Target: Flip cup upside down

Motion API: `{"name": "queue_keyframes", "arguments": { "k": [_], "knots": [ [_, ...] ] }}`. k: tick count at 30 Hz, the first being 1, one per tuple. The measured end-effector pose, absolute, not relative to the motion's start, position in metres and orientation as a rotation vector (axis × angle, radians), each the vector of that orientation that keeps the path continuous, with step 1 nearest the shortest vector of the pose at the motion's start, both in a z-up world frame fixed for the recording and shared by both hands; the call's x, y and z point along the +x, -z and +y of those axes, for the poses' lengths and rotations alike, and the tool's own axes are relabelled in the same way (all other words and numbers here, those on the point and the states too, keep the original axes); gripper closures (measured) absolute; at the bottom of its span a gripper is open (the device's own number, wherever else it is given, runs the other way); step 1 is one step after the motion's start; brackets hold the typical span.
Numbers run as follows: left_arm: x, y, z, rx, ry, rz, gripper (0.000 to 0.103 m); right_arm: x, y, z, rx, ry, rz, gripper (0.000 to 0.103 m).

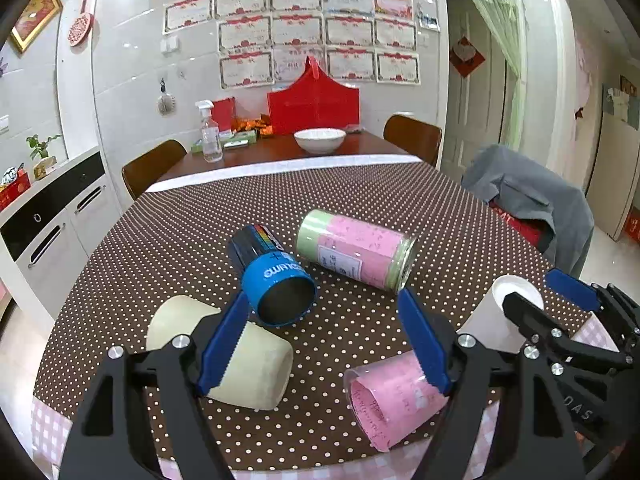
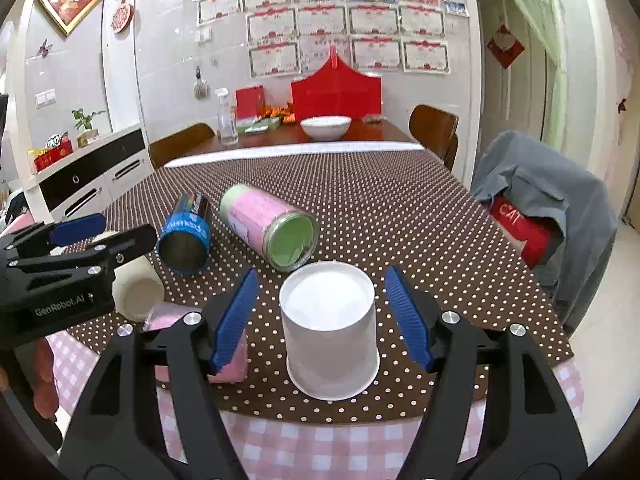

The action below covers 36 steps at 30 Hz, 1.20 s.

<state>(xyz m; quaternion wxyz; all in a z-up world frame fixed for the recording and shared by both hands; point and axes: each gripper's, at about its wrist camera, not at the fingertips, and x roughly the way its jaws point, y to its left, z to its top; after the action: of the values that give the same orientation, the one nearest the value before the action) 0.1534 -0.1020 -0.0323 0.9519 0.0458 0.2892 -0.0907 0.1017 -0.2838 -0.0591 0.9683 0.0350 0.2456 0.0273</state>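
Observation:
A white paper cup (image 2: 330,328) stands upside down on the dotted cloth, between the open fingers of my right gripper (image 2: 322,316), which do not touch it. It also shows in the left wrist view (image 1: 498,316). My left gripper (image 1: 324,340) is open and empty above the cloth. A cream cup (image 1: 224,356) lies on its side by its left finger, and a pink cup (image 1: 392,396) lies on its side under its right finger. A blue cup (image 1: 276,276) and a pink-and-green cup (image 1: 356,250) lie on their sides farther back.
The brown dotted cloth (image 1: 360,196) covers the near table over a pink checked cloth (image 2: 320,448). A chair draped with a grey jacket (image 2: 544,200) stands at the right. A far table holds a white bowl (image 1: 319,140), spray bottle (image 1: 210,132) and red box (image 1: 314,104).

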Motion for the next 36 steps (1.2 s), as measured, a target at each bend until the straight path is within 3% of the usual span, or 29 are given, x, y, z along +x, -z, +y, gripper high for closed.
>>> {"name": "queue_keyframes", "arguments": {
  "k": [27, 32, 36],
  "knots": [
    [0.043, -0.020, -0.063, -0.011, 0.188, 0.180, 0.025, 0.004, -0.001, -0.251, 0.014, -0.032, 0.173, 0.014],
    [0.034, -0.021, -0.061, 0.000, 0.162, 0.124, 0.015, -0.004, 0.000, -0.245, 0.001, -0.034, 0.142, 0.010],
    [0.035, -0.021, -0.058, -0.007, 0.147, 0.121, 0.015, -0.004, 0.000, -0.245, -0.001, -0.033, 0.141, 0.008]
  ]
}}
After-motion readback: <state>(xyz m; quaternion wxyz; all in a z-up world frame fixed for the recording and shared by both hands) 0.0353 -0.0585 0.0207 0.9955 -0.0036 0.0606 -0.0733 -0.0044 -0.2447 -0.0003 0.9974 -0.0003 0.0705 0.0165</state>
